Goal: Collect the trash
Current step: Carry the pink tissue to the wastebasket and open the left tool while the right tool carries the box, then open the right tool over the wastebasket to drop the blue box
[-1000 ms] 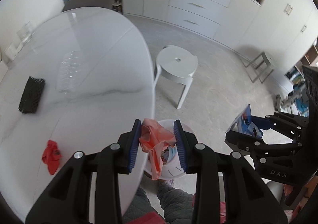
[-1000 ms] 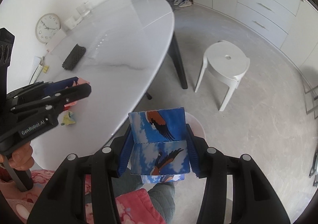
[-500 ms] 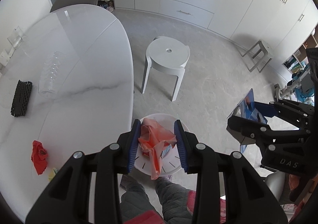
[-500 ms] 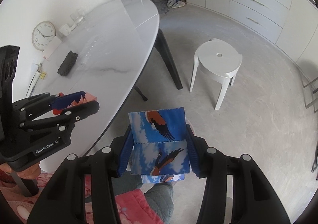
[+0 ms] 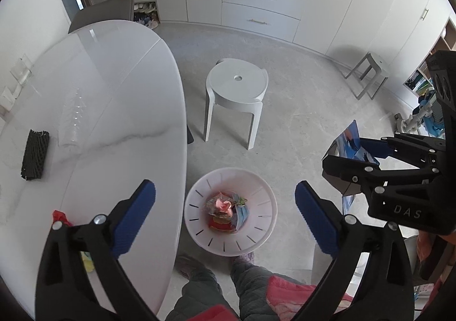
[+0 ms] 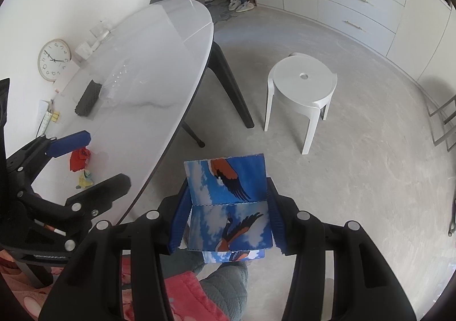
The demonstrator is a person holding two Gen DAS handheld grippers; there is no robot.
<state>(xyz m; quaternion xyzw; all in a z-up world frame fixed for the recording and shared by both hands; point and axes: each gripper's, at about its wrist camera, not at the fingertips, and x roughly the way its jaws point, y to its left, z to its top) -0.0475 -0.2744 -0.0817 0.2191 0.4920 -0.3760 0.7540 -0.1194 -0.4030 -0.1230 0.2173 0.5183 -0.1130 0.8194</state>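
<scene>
Your white oval table (image 5: 94, 121) fills the left of both views. The white stool (image 5: 236, 87) stands on the floor beyond the white slotted bin (image 5: 196, 224), which sits on the floor beside the table edge and holds crumpled wrappers (image 5: 226, 208). Your left gripper (image 5: 225, 214) hangs above the bin with its jaws spread wide and nothing between them. Your right gripper (image 6: 226, 212) is clamped on a blue bird-print carton (image 6: 228, 207). On the table lie 1 black mesh sleeve (image 5: 34, 154), 1 red scrap (image 6: 79, 159) and 1 yellow scrap (image 6: 85, 180).
</scene>
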